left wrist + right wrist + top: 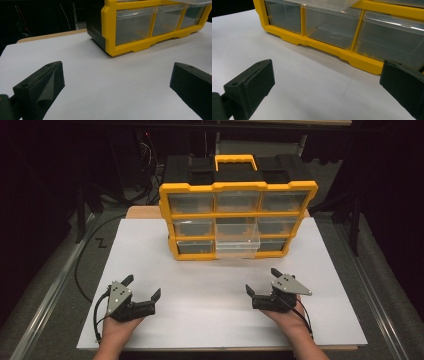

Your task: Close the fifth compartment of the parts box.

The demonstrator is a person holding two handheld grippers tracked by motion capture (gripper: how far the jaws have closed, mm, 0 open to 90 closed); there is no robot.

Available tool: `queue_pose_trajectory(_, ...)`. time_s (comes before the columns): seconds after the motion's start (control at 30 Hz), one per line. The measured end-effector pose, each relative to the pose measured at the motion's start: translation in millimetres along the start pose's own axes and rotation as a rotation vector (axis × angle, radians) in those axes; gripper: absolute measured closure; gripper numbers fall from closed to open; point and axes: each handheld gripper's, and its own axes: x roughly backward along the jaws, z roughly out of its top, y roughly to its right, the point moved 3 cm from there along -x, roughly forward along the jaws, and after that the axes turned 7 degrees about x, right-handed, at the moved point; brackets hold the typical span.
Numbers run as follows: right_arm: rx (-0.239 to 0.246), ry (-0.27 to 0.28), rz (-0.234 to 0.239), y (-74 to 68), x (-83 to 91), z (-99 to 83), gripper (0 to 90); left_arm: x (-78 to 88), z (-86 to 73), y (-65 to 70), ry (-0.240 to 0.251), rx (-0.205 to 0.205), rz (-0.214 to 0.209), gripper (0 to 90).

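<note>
On the left of the high view, the left gripper [144, 287] rests low on the white board [210, 320], held in a person's hand, with its jaws wide apart and nothing between them. In the middle, farther back on the board, stands the yellow drawer box [238, 215], well apart from both grippers. It has nine see-through drawers and a yellow handle [236, 161] on top. One drawer, the pulled-out drawer [238, 243], sits in the middle column, low down, and sticks out toward the person. It looks like thin, hard, clear plastic, so I think it is light, stiff and a bit slippery, and it could crack if squeezed too hard. A good place to hold or push it would be its front lip, gently. On the right, the right gripper [261, 282] also rests on the board with its jaws wide apart and empty. The high view shows all nine drawers and the handle together. The left gripper view shows the box [110, 27] from low down at its left corner, with its dark side wall. The right gripper view shows the bottom row of drawers [332, 27] up close.
</note>
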Motion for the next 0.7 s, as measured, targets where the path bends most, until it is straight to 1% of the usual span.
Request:
queue_pose_trajectory(0.13, 0.001, 0.008, 0.016, -5.2, -2.8, 2.3, 2.3, 0.0, 0.0, 0.0, 0.001, 0.001, -0.002, 0.2)
queue_pose_trajectory(0.27, 0.001, -0.002, 0.032, -9.4, -5.7, 4.0, 5.4, 0.2, -0.1, 0.0, 0.002, 0.001, -0.003, 0.1)
queue_pose_trajectory(0.6, -0.009, -0.021, 0.053, -11.1, -7.3, 4.1, 10.3, 0.9, -0.1, -0.4, 0.004, 0.005, 0.000, 0.1)
queue_pose_trajectory(0.7, -0.002, -0.029, 0.070, -12.7, -7.2, 3.1, 10.8, 1.6, 0.2, -0.9, 0.006, 0.004, 0.002, 0.1)
